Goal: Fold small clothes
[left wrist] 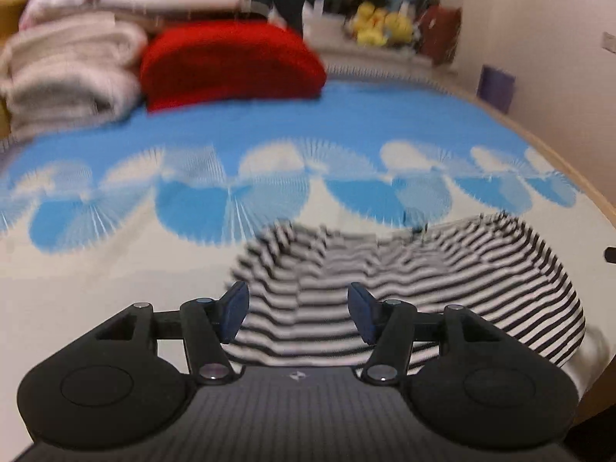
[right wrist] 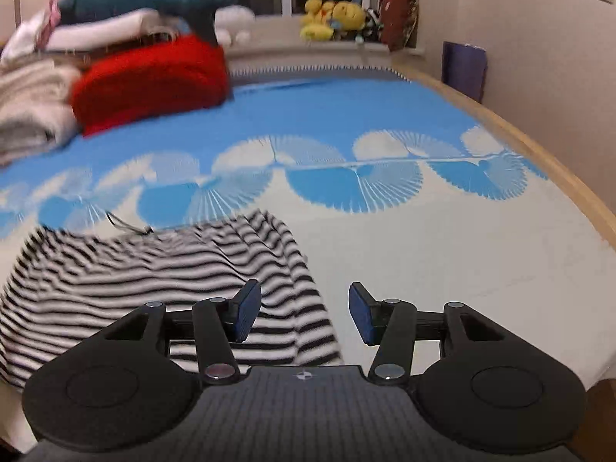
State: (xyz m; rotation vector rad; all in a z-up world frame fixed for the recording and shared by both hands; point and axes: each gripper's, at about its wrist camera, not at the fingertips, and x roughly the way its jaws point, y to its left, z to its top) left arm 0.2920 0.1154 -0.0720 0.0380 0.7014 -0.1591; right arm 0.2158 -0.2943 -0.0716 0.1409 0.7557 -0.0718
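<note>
Left gripper (left wrist: 298,312): jaws spread wide, nothing between the blue pads (left wrist: 235,313), poised above the near part of the striped garment (left wrist: 404,288). In the left wrist view, garment spreading from 6 o'clock out toward 3 o'clock, rumpled, black and white stripes, lying on the bedspread (left wrist: 115,261).

Right gripper (right wrist: 304,313): jaws likewise wide apart, empty, over the garment's right edge. In the right wrist view, garment (right wrist: 154,277) filling the stretch from 9 o'clock to 6 o'clock, its edge running under the left pad (right wrist: 246,313); right pad over bare cream bedspread (right wrist: 442,254). A thin dark cord (right wrist: 127,225) at the garment's far edge, toward 10 o'clock.

Bedspread cream near the grippers, blue farther off, with a band of fan shapes between. At 11 o'clock in the left view, a red cushion (left wrist: 231,61), with folded beige blankets (left wrist: 69,73) touching it at 10 o'clock. Same pair at 10 o'clock in the right view: cushion (right wrist: 154,84), blankets (right wrist: 34,107). Yellow plush toys (right wrist: 333,17) on a sill at 12 o'clock. Wooden bed edge (right wrist: 539,146) curving along 2 o'clock. Much motion blur in both views, the left more so.
</note>
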